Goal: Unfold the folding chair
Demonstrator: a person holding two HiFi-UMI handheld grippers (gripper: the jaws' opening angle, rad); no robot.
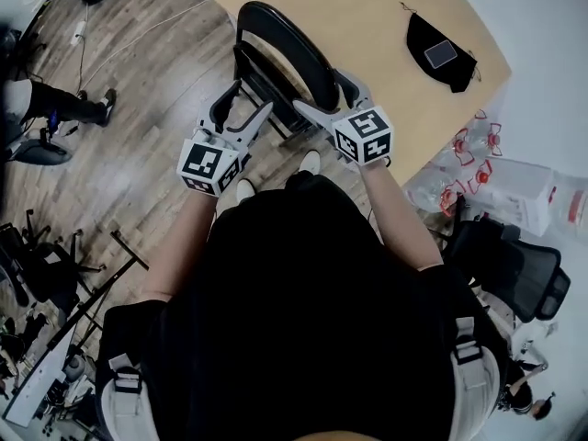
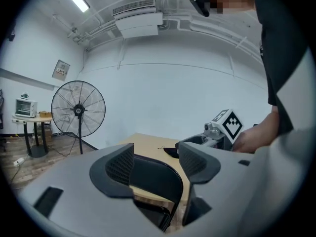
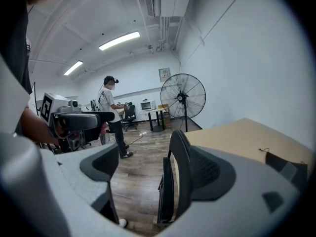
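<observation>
We see the folding chair (image 3: 180,172) right in front of both grippers. It stands up thin and flat, not opened yet, and the bench (image 1: 386,7) is just behind it.

Our left gripper (image 2: 155,154) is spread wide with nothing in it. The chair's round back is a little ahead of it, in line with the gap.

Our right gripper (image 3: 150,159) is spread wide too. The edge of the chair's back sits inside its gap, close by its right jaw. We cannot tell if they touch.

We think the chair is hard and stiff, and a bit heavy. Its back looks smooth, so it may slip. The best places to hold look like the top of the back and the front edge of the seat. The folding parts could pinch, and the chair may tip while it is thin.
</observation>
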